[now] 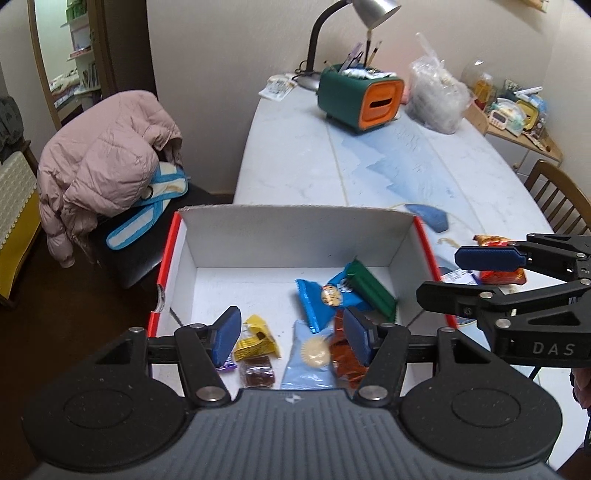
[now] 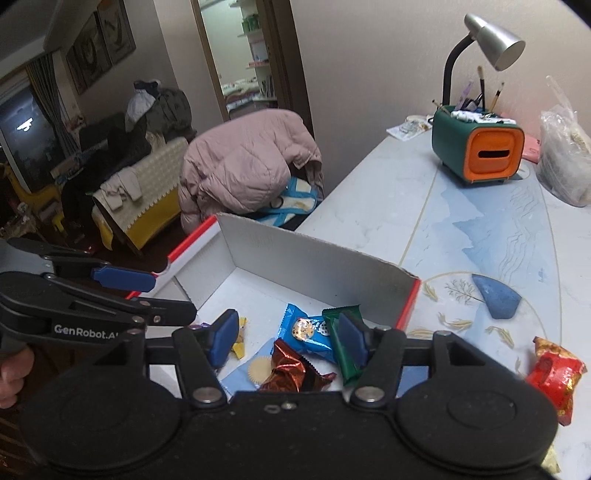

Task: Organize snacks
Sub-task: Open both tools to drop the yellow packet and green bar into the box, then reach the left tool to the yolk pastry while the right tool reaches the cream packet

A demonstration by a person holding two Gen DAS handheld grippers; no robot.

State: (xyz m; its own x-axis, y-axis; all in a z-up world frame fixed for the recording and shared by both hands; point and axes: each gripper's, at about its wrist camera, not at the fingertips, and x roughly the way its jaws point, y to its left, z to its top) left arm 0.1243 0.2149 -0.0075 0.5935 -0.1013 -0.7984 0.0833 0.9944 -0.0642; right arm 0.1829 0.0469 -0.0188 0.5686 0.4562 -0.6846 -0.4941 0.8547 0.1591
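A white cardboard box (image 1: 295, 214) (image 2: 314, 245) with red outer sides stands on the table's near end. Inside lie a blue cookie packet (image 1: 325, 299) (image 2: 310, 332), a green bar (image 1: 373, 288) (image 2: 345, 347), a yellow candy (image 1: 256, 341), a brown candy (image 1: 258, 376), a pale blue biscuit packet (image 1: 308, 360) (image 2: 255, 369) and a red-brown foil packet (image 1: 343, 356) (image 2: 291, 369). My left gripper (image 1: 291, 339) (image 2: 166, 295) hangs open above them, holding nothing. My right gripper (image 2: 287, 339) (image 1: 458, 277) is open too, over the box's right side. A red snack packet (image 1: 502, 275) (image 2: 554, 373) lies on the table outside the box.
Farther back on the table stand a green and orange organizer (image 1: 358, 99) (image 2: 480, 147), a desk lamp (image 1: 373, 11) and a plastic bag (image 1: 436, 96). A blue wedge (image 1: 428, 218) (image 2: 496, 299) lies beyond the box. A chair with a pink coat (image 1: 107, 166) stands left, a wooden chair (image 1: 557, 195) right.
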